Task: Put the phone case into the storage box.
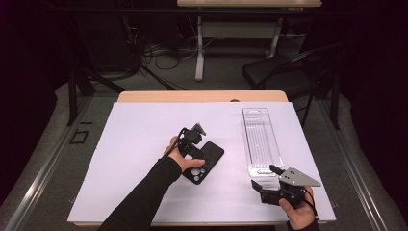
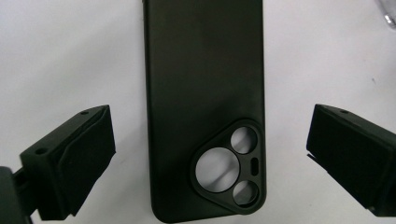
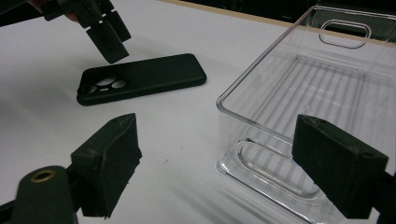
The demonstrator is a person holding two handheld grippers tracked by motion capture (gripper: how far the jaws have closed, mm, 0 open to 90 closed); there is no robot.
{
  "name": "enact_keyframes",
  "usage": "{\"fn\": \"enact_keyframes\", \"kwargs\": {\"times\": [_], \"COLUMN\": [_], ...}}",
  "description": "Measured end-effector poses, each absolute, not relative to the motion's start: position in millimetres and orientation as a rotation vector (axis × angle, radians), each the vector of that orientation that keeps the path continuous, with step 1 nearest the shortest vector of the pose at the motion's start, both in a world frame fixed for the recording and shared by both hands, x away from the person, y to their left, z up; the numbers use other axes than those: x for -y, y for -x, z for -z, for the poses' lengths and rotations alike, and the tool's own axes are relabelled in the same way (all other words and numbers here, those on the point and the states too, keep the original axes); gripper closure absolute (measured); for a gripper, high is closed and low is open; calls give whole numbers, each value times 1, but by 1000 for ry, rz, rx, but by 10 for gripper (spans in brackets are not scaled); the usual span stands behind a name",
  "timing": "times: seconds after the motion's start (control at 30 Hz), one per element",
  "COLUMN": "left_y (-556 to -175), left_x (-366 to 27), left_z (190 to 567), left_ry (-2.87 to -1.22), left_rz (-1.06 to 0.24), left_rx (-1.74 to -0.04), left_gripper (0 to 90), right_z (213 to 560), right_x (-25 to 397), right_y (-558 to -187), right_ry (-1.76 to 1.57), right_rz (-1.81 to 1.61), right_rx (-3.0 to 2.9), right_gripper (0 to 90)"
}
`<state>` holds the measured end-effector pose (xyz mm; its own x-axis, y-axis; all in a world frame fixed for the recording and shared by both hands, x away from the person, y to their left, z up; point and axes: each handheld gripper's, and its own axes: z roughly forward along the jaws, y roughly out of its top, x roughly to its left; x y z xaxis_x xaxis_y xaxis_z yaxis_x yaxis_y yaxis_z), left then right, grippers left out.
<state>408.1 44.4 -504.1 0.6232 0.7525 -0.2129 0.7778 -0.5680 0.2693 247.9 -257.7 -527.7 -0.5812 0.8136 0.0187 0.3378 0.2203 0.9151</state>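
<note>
Black phone case (image 2: 205, 112): flat on white table cover (image 1: 139, 144), camera cutouts up.
Left gripper (image 2: 205, 158): above case, jaws wide apart, empty.
Clear plastic bin (image 1: 260, 139): right of case.
Right gripper (image 3: 224, 168): near bin's corner, agape, empty.

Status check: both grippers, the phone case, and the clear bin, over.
Left gripper open, straddling black phone case, not gripping. Right gripper open, empty, at clear bin near end. Nothing between case and bin.

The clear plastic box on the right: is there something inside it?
The clear plastic box looks empty; its ribbed floor shows through the walls. The right gripper jaw covers one near corner, so that spot cannot be checked.
</note>
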Motion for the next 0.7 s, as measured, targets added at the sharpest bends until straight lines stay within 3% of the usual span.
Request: {"fn": "enact_keyframes", "kwargs": {"times": [0.7], "left_y": [-415], "left_x": [-35], "left_z": [522], "left_ry": [-2560], "left_rz": [139], "left_rx": [-1276], "left_gripper": [103], "right_z": [529], "right_x": [257], "right_y": [-249], "right_ry": [-1054], "right_rz": [-1334], "right_rx": [-2034], "right_gripper": [143]}}
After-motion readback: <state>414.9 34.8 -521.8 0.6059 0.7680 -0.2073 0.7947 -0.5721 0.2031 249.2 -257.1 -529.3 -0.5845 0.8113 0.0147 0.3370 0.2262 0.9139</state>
